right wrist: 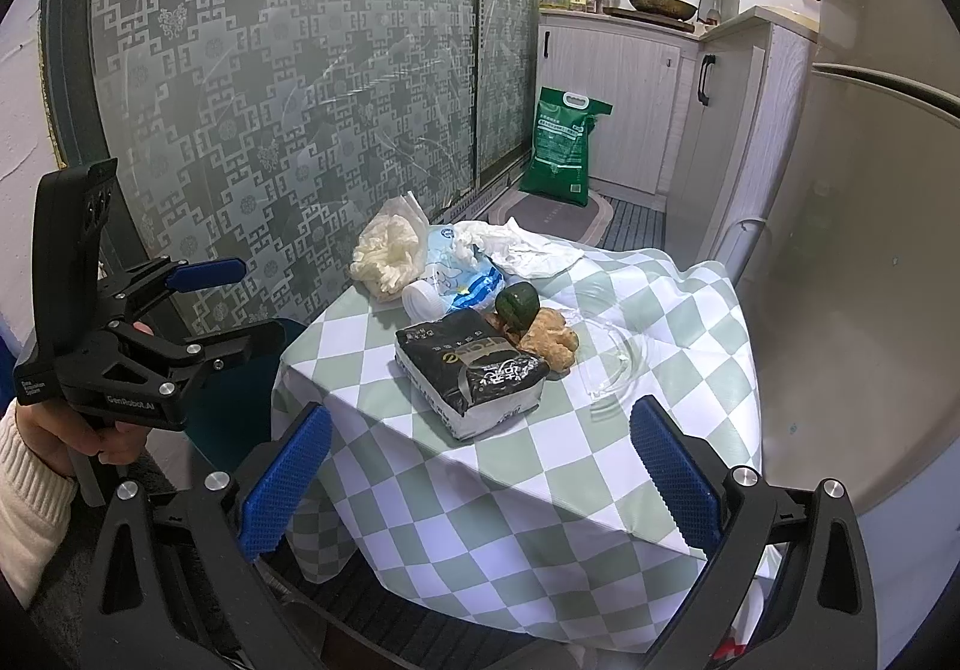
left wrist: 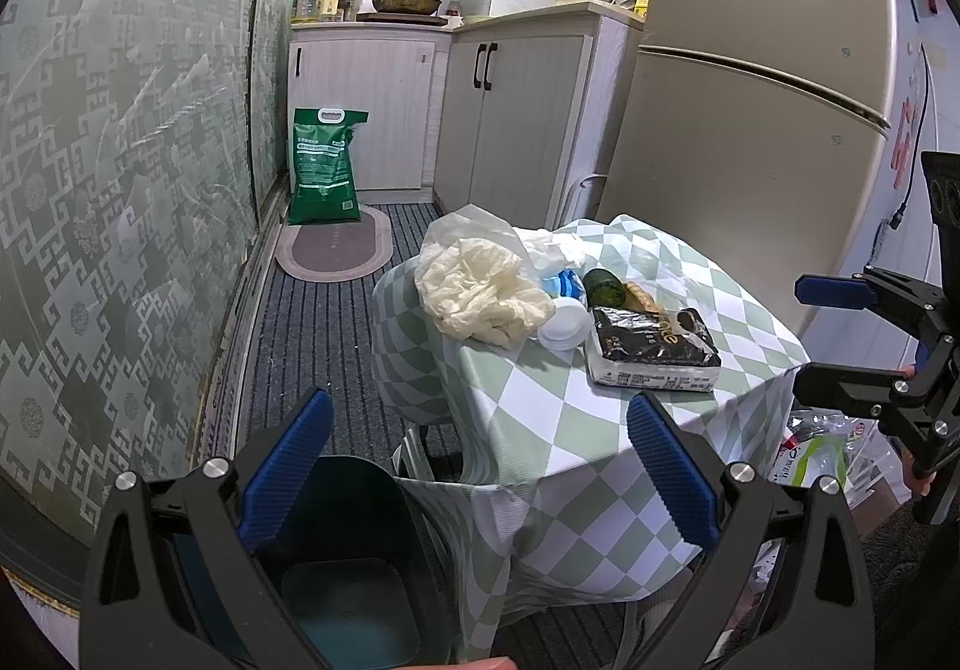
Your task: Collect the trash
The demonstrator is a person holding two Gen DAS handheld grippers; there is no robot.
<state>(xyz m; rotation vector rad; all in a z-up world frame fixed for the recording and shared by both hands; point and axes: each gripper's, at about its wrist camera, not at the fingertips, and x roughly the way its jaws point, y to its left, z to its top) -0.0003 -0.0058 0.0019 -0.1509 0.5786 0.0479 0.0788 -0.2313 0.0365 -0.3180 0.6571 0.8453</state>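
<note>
left claw wide and empty, above the dark bin just beside the worktop's near corner. right claw wide and empty, facing the near edge. the trash lies clustered toward the far edge: crumpled cream bag, white tissue, blue-white wrapper, black packet, food scraps. judged: nothing collected yet; bin appears empty; every item remains.

A small home kitchen: fridge, white cabinets, a frying pan on the counter, checked tablecloth.
</note>
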